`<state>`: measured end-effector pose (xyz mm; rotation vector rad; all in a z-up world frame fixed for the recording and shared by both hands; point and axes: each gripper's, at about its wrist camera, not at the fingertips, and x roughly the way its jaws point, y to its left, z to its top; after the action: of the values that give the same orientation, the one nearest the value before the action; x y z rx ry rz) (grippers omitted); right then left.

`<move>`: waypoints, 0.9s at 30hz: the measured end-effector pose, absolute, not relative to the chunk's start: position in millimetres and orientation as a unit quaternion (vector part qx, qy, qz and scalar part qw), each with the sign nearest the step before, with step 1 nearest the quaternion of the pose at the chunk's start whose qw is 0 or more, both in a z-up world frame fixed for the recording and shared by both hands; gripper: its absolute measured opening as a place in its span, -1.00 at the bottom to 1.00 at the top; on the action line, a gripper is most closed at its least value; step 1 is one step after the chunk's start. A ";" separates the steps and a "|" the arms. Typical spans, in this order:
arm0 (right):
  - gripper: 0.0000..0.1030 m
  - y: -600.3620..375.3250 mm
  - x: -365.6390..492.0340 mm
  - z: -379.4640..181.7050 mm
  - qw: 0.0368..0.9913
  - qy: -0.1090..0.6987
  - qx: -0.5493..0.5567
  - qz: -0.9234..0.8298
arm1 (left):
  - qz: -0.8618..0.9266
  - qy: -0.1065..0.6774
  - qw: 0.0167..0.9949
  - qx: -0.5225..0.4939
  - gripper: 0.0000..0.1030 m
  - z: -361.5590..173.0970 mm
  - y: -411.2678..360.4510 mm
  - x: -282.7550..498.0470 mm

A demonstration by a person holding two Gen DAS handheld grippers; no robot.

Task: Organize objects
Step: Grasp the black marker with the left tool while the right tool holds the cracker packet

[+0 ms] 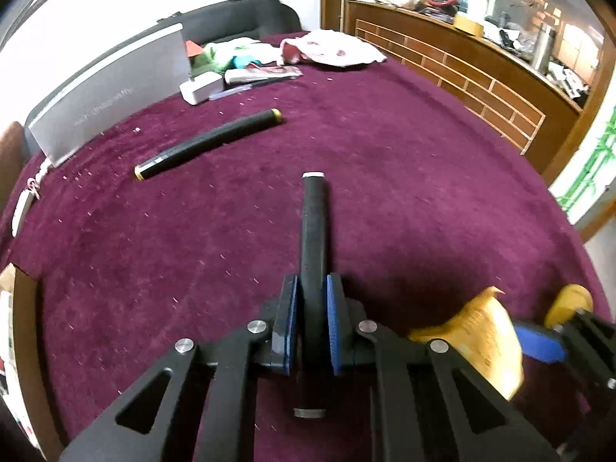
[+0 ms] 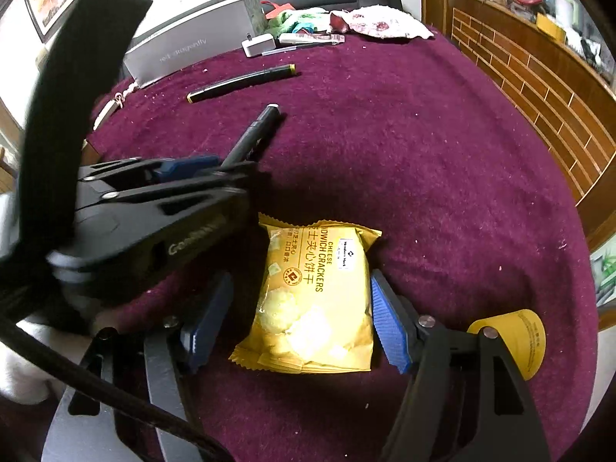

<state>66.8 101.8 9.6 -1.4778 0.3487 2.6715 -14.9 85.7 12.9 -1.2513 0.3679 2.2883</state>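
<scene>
Left gripper (image 1: 312, 323) clamps the white-capped black marker (image 1: 315, 227); right gripper (image 2: 296, 323) stands wide around the cracker packet (image 2: 312, 300), pads seemingly not pressing, 1 yellow-capped marker (image 1: 210, 143) apart

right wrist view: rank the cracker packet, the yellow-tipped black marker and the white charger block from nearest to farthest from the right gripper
1. Cheese sandwich cracker packet: lying between the open fingers of the right gripper.
2. Yellow-tipped black marker: mid-table, up and left on the maroon cloth.
3. White charger block: far edge, beside the grey box.
</scene>
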 end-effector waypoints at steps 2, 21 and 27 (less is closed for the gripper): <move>0.31 96.6 65.8 8.9 0.044 0.093 -0.482 0.870 | 0.839 0.120 0.258 -0.464 -0.79 13.6 79.8 -10.3; -0.10 95.5 84.5 13.7 0.056 0.090 -0.481 0.870 | 0.847 0.033 0.279 -0.451 -0.78 44.4 7.5 55.3; -0.09 93.0 91.9 13.2 0.051 0.091 -0.486 0.868 | 0.837 0.054 0.253 -0.482 -0.75 21.7 -3.0 63.7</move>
<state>91.9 93.0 13.2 -1.4803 0.2782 2.6408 63.7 -3.0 21.7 -1.3098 0.1466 2.2762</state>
